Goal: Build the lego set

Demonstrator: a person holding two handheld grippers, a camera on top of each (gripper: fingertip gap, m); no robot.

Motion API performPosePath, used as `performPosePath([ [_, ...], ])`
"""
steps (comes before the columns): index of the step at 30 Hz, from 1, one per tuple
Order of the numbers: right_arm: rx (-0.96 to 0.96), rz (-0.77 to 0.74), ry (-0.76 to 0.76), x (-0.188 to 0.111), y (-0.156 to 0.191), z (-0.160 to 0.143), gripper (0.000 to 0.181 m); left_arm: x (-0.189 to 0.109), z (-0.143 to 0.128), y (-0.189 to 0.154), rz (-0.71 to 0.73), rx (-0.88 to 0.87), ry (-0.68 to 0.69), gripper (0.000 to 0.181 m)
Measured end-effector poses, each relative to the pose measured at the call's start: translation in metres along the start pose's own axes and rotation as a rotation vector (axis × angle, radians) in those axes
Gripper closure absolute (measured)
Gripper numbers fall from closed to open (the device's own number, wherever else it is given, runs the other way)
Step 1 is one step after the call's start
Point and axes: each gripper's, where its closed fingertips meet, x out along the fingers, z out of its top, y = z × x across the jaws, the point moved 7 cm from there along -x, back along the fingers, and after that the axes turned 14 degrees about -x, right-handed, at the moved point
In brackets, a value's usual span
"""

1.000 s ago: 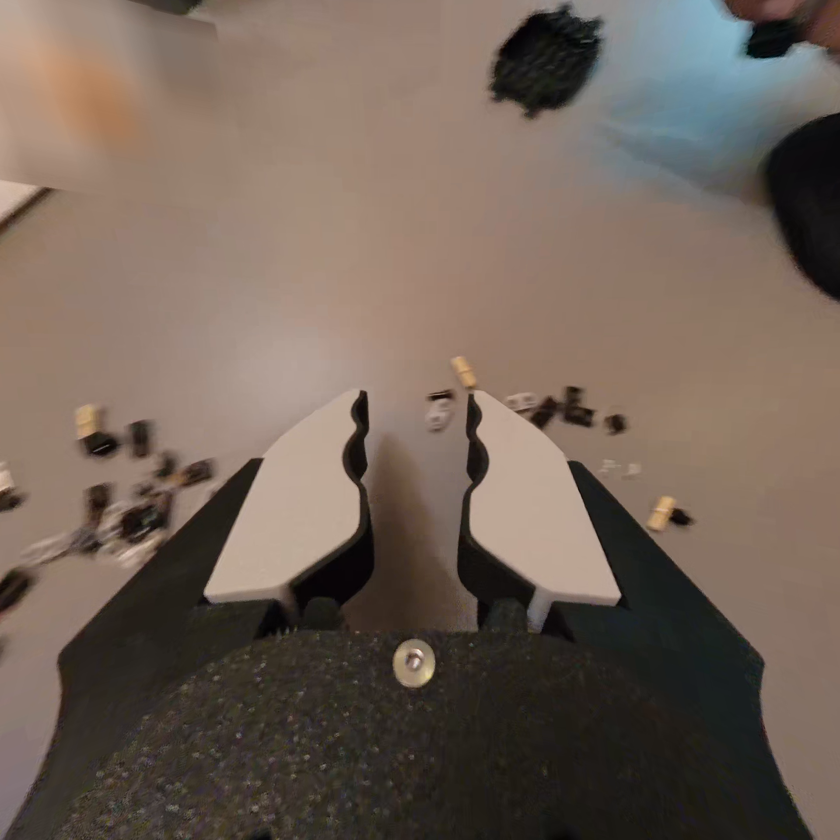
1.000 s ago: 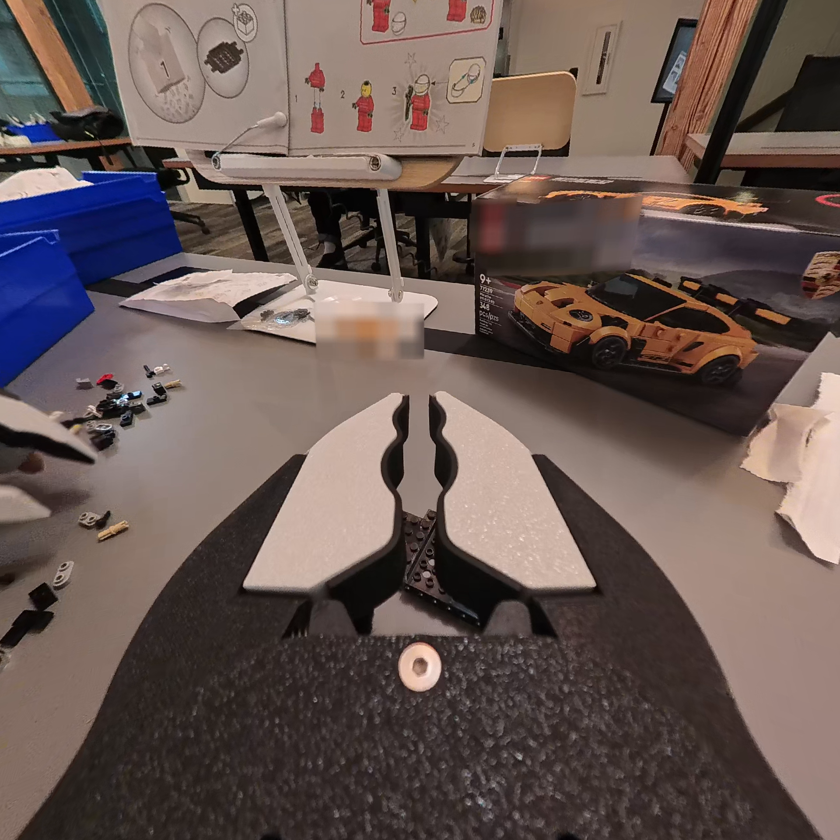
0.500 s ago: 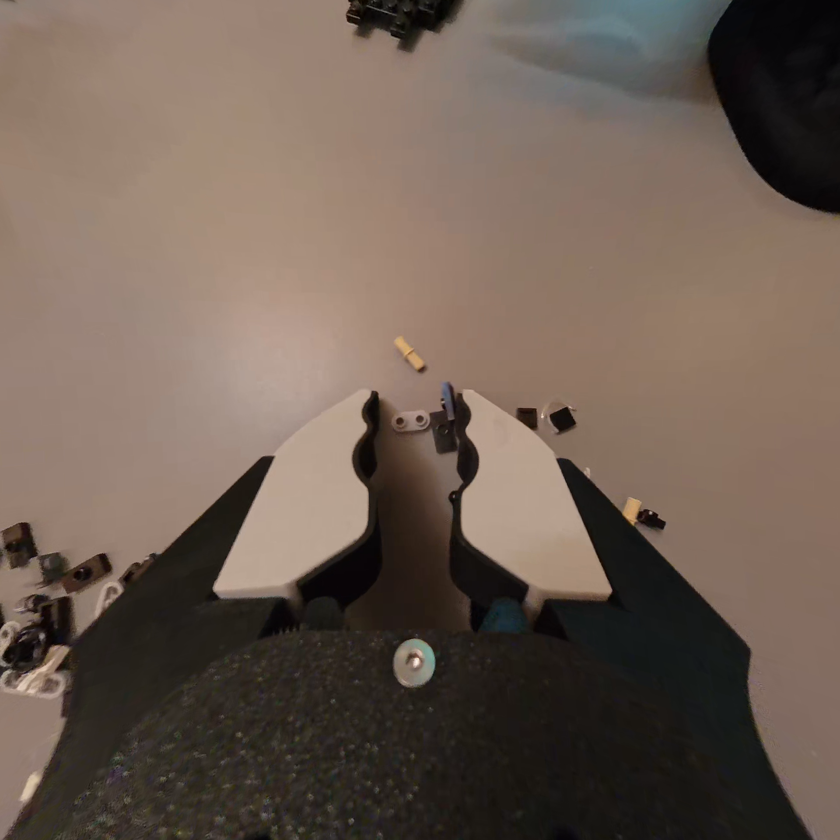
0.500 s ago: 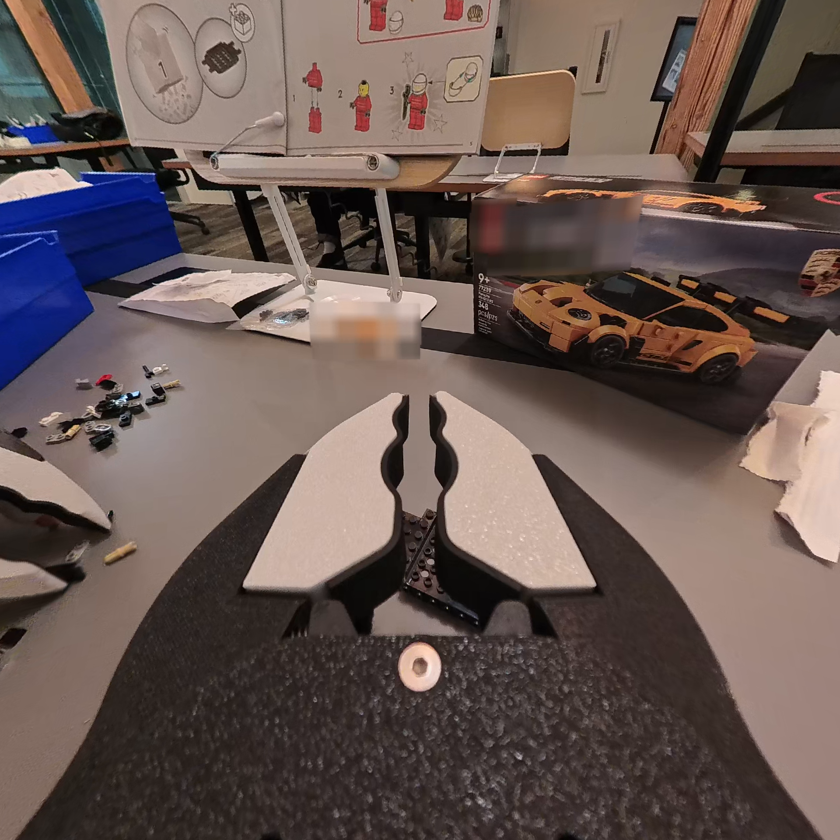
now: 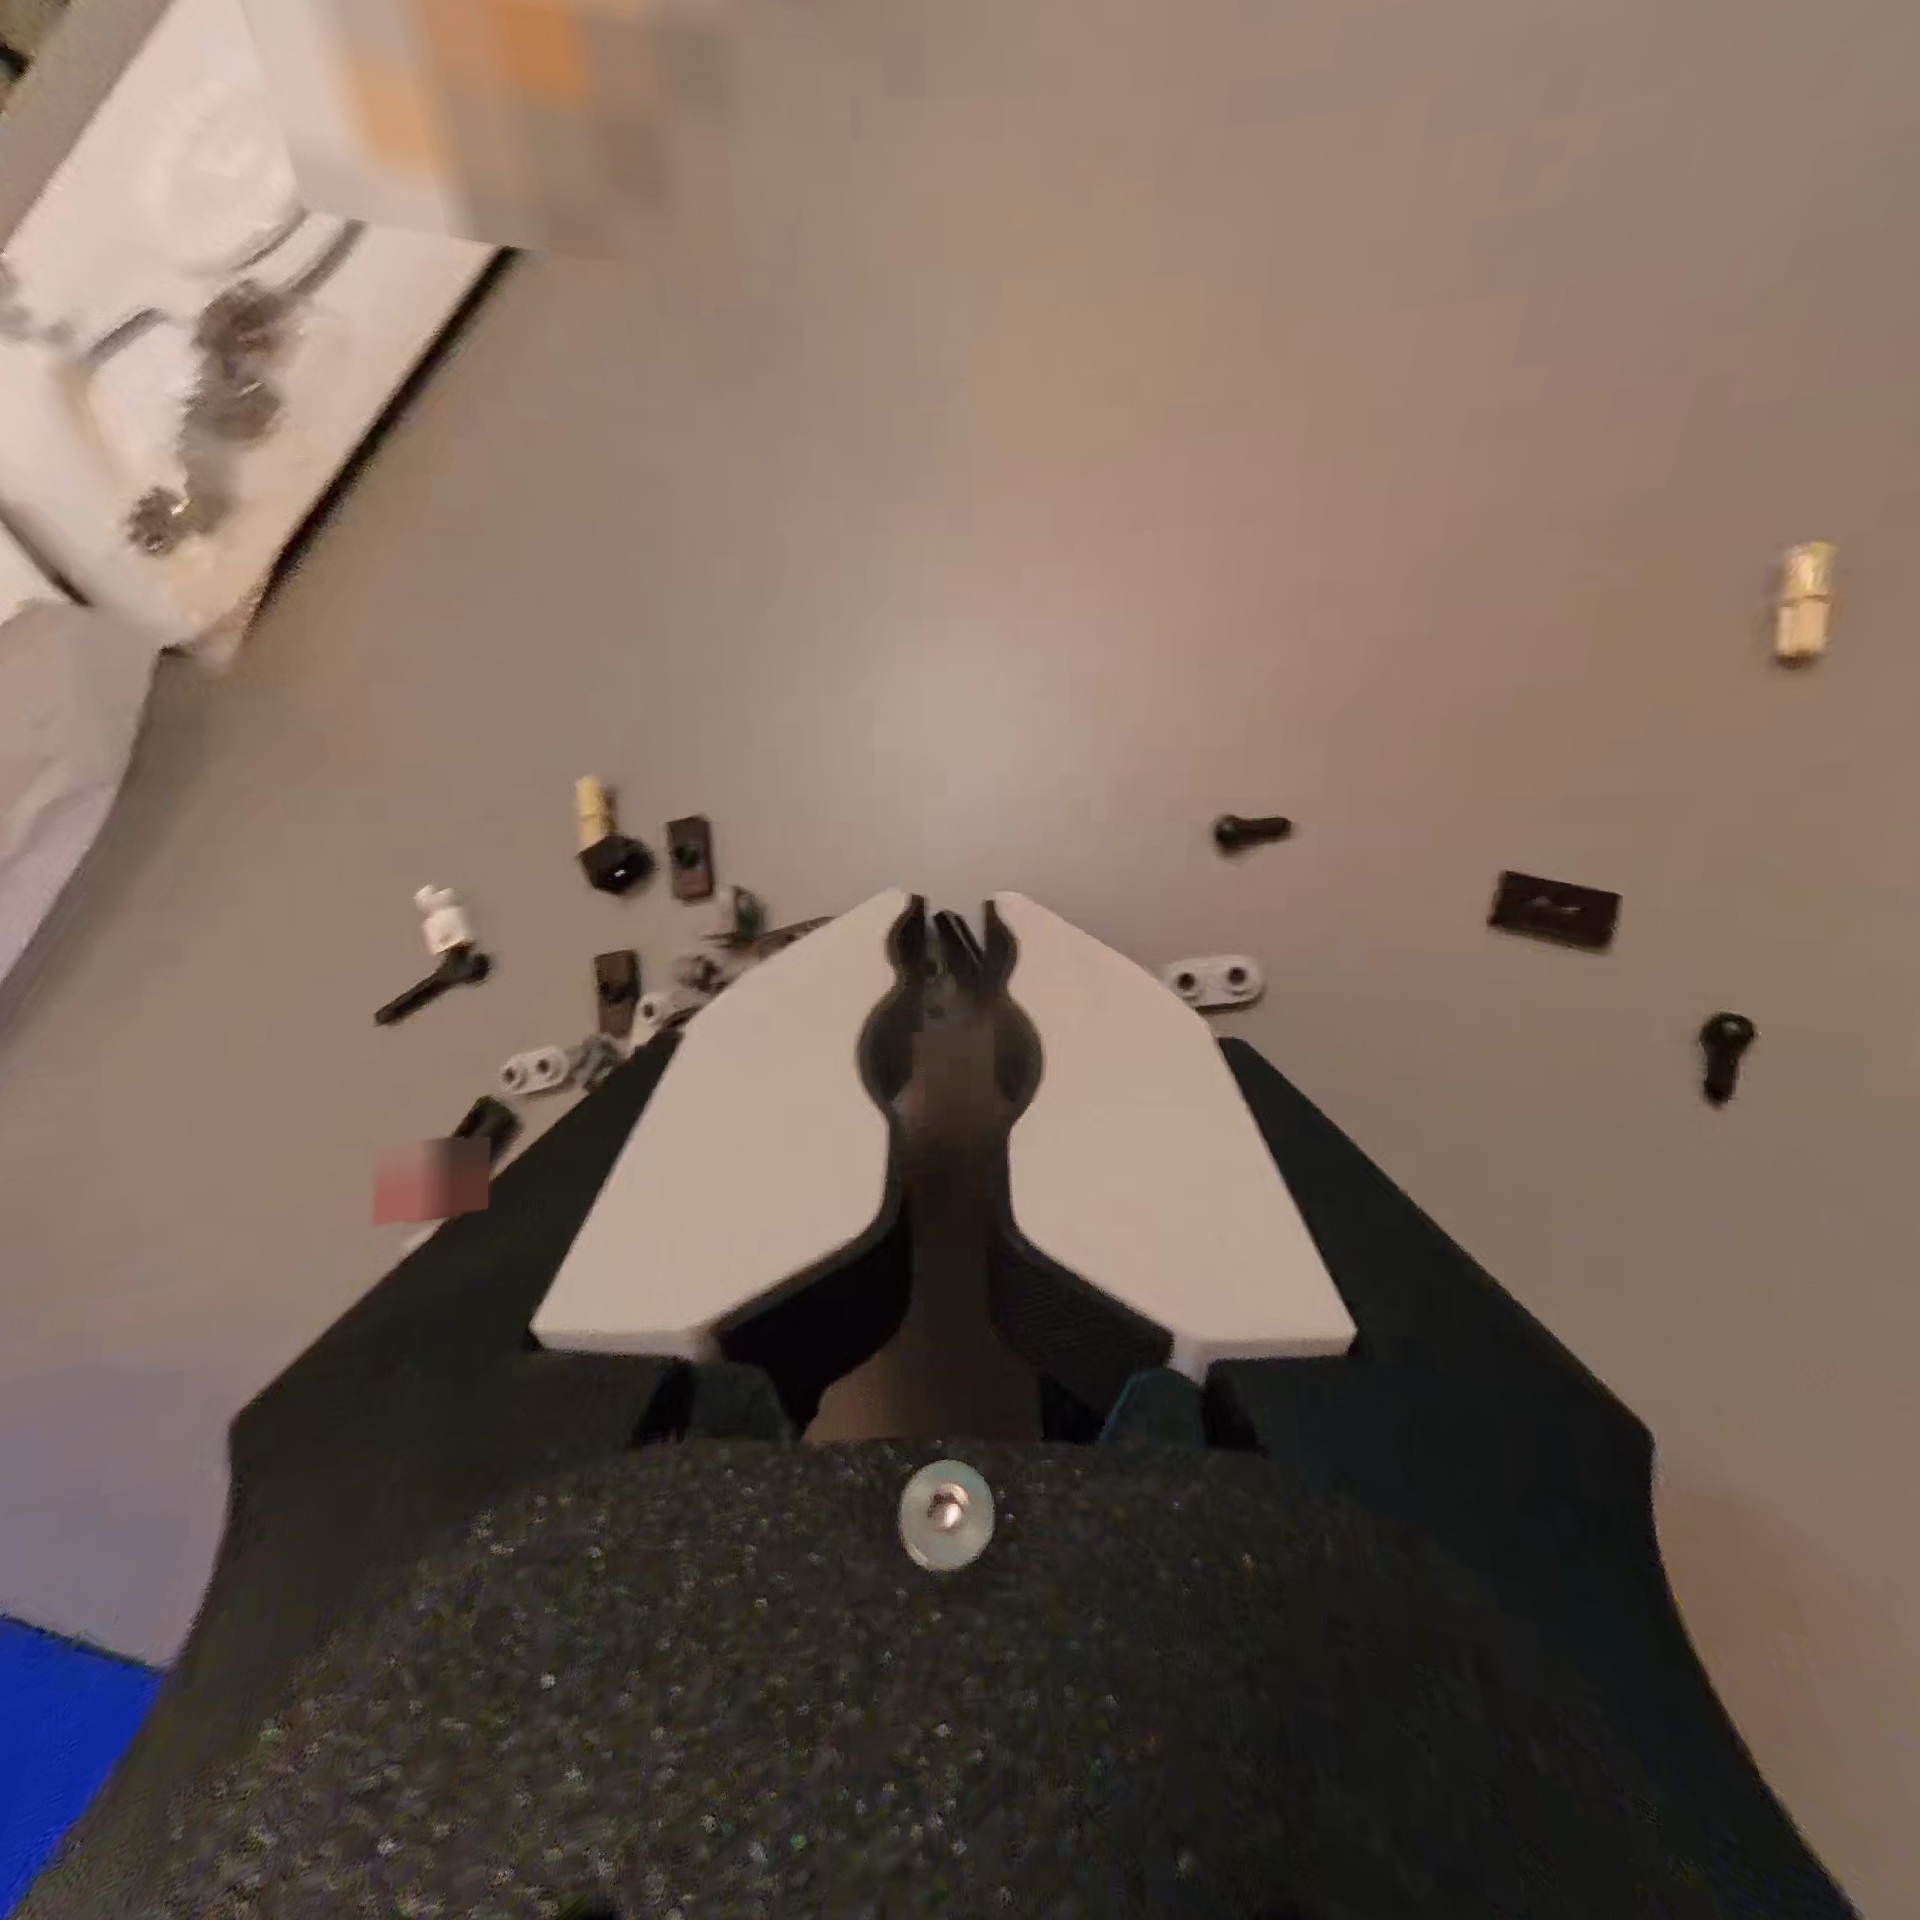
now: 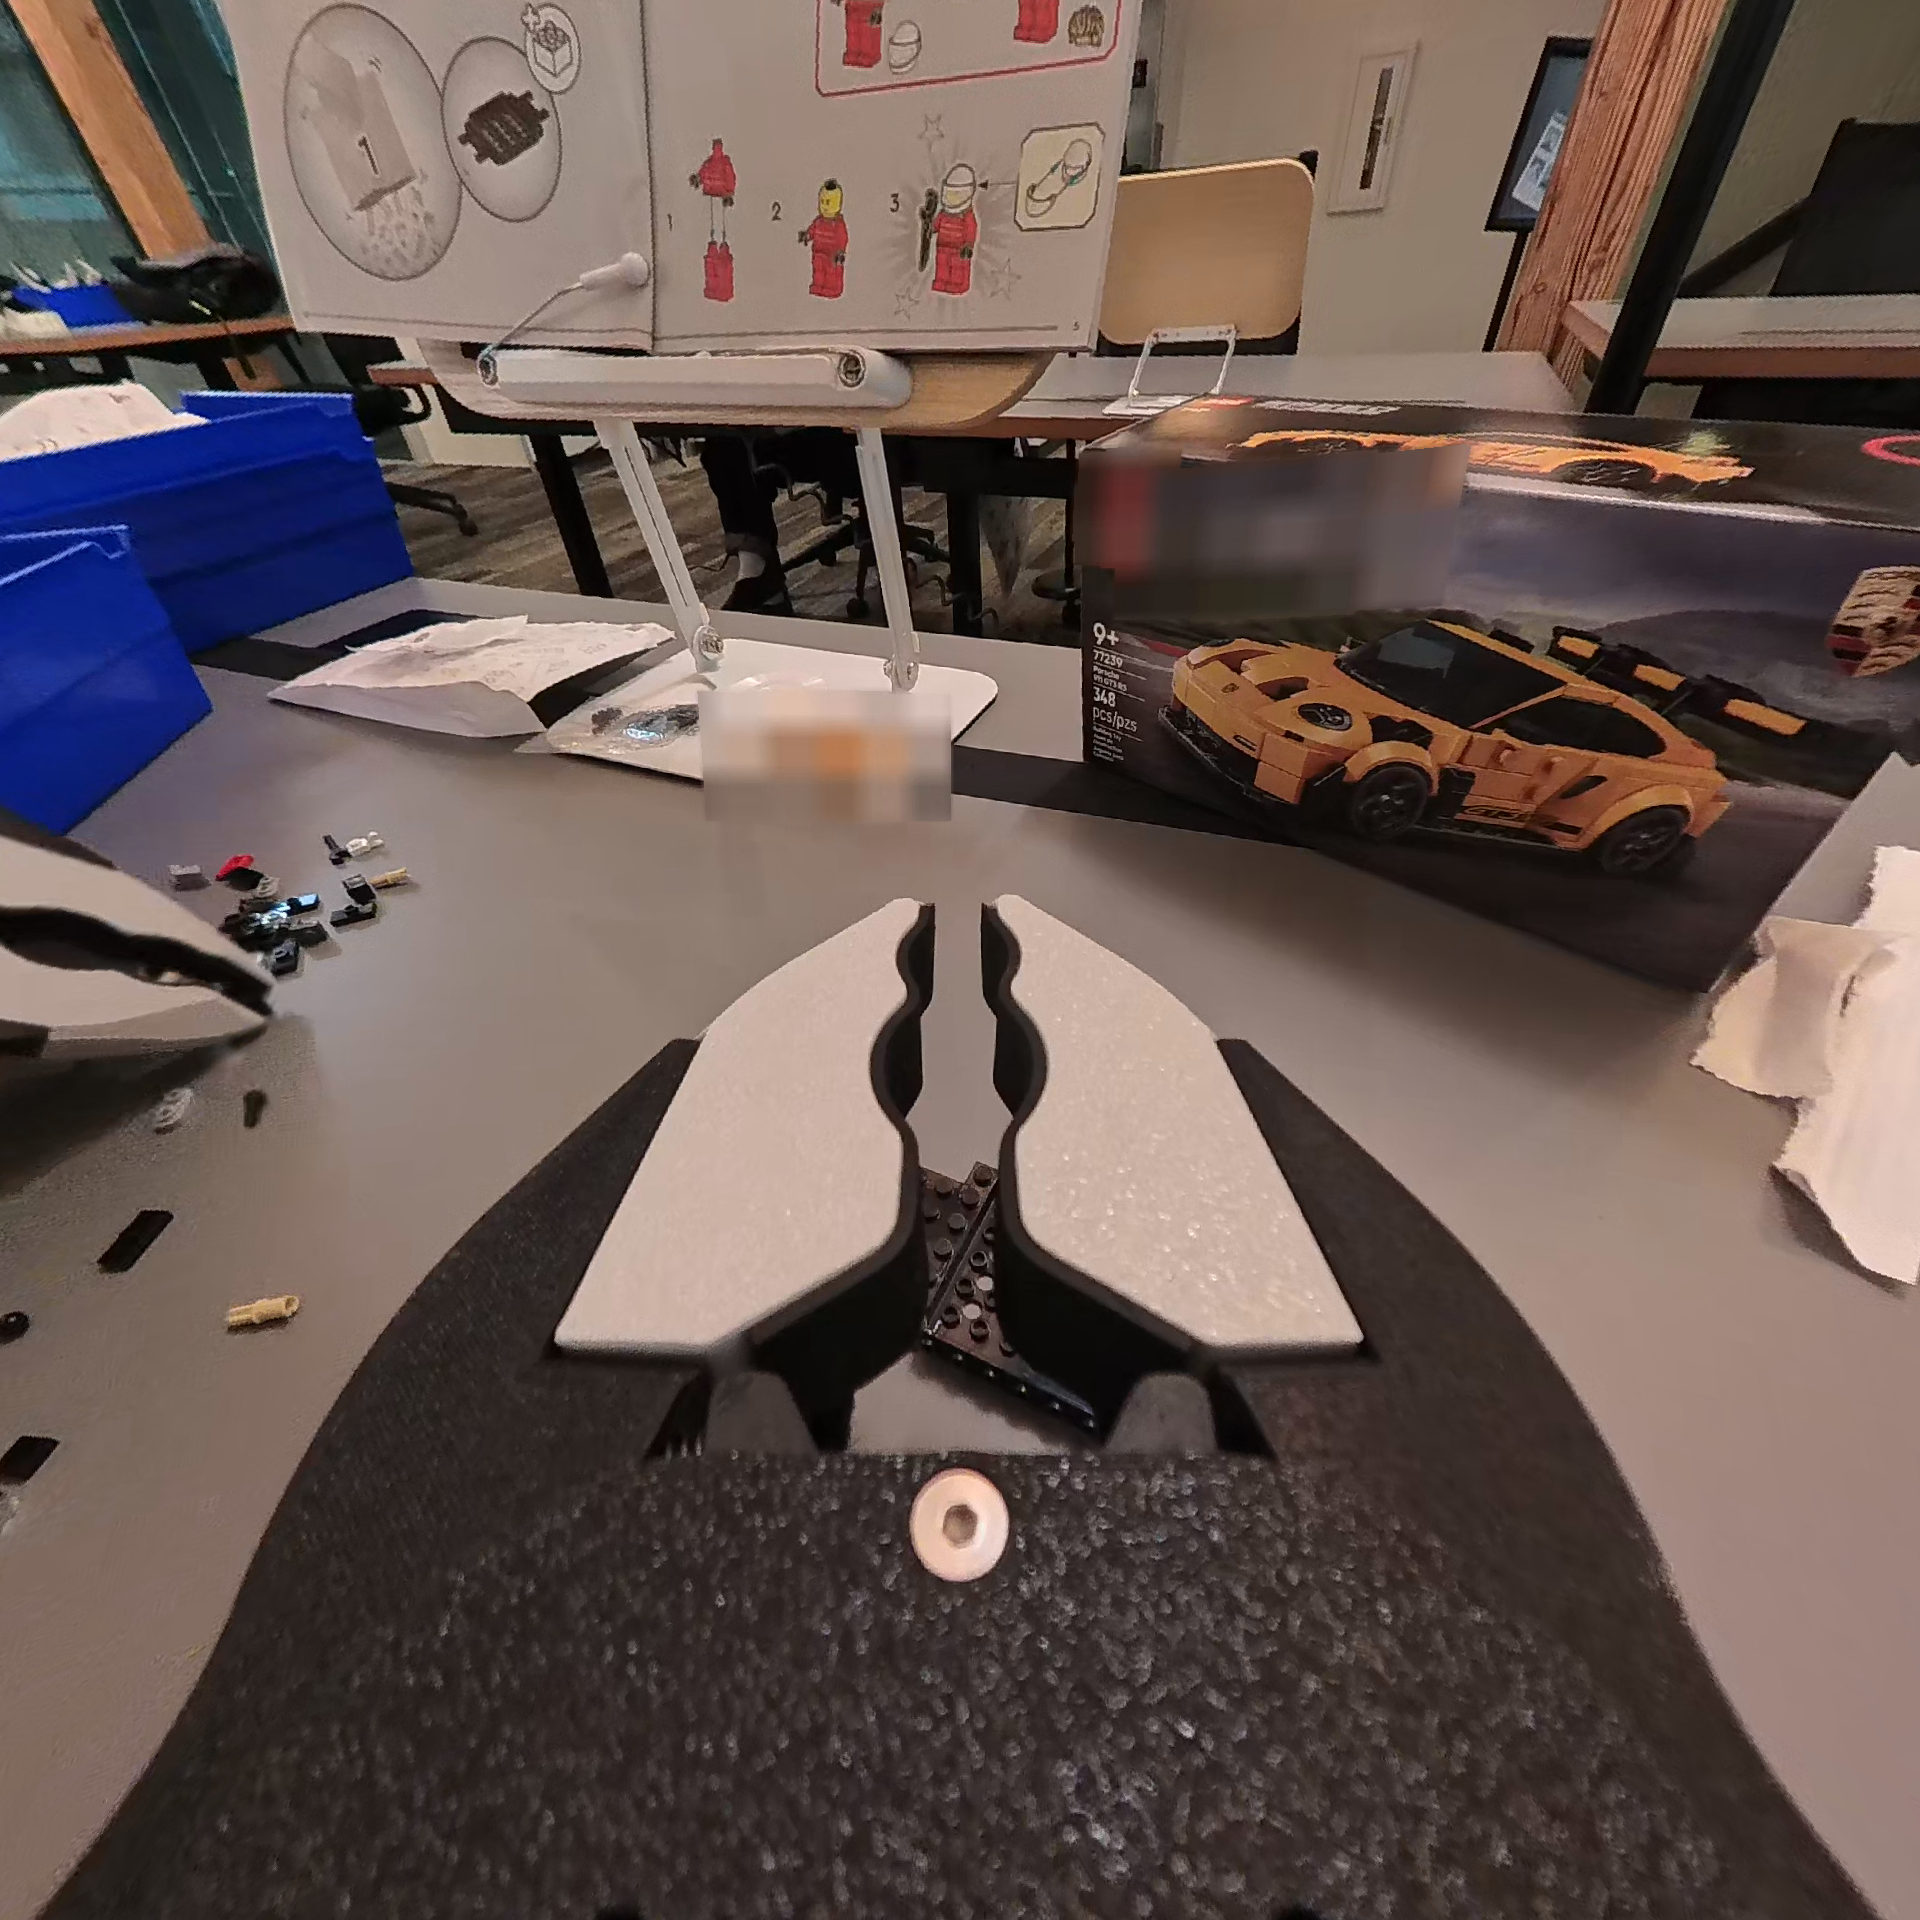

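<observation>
1. Grey tabletop (image 6: pixel 540 997), broad and mostly bare, carrying everything.
2. Box (image 6: pixel 1455 665) with an orange car pictured, standing far right, well apart from the loose parts.
3. Instruction booklet (image 6: pixel 686 166) propped open on a white stand (image 6: pixel 935 696) at the back, open at early steps, which suggests a build barely begun.
4. Blue bins (image 6: pixel 156 540) at far left; torn white paper (image 6: pixel 1849 1039) at right edge.
5. Right gripper (image 6: pixel 954 914), tips nearly together with a slit between, clamped deeper in on a black plate (image 6: pixel 961 1268) tilted on edge; no other brick seen attached to it.
6. Left gripper (image 5: pixel 951 920), angled down over the tabletop, tips close around a small dark piece (image 5: pixel 948 951); too blurred to name it or to confirm a firm hold.
7. Loose parts (image 5: pixel 623 997) strewn just left of that gripper: black clips, grey link plates, tan pins; a few more on its right, among them a black tile (image 5: pixel 1553 911) and a tan pin (image 5: pixel 1803 613).
8. Judged progress: very early. Nearly all pieces unjoined, no car shape anywhere.
</observation>
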Motion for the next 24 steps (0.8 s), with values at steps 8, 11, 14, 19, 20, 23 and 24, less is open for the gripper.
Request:
performPosePath([
  [8, -0.002, 0.002, 0.003, 0.001, 0.001, -0.001, 0.173, -0.007, 0.004, -0.035, -0.303, -0.020, 0.024, 0.156],
  [11, 0.001, 0.002, 0.003, 0.000, 0.000, -0.001, 0.173, -0.004, 0.001, -0.032, -0.253, 0.012, 0.048, 0.181],
  [14, 0.000, 0.004, 0.003, 0.001, 0.001, -0.001, 0.173, -0.004, -0.002, -0.025, -0.211, 0.034, 0.058, 0.181],
  [19, 0.000, 0.004, 0.002, 0.001, 0.001, -0.001, 0.173, -0.007, -0.005, 0.009, -0.036, -0.012, 0.046, 0.181],
  [20, 0.000, 0.004, 0.002, 0.001, 0.001, -0.001, 0.173, -0.009, -0.003, 0.010, -0.038, -0.018, 0.029, 0.174],
  [23, -0.001, 0.008, 0.005, 0.002, 0.002, -0.001, 0.173, -0.016, 0.000, -0.008, -0.194, -0.025, 0.011, 0.162],
  [24, -0.002, 0.010, 0.006, 0.002, 0.002, -0.001, 0.173, -0.017, -0.001, -0.015, -0.243, -0.022, 0.023, 0.158],
])
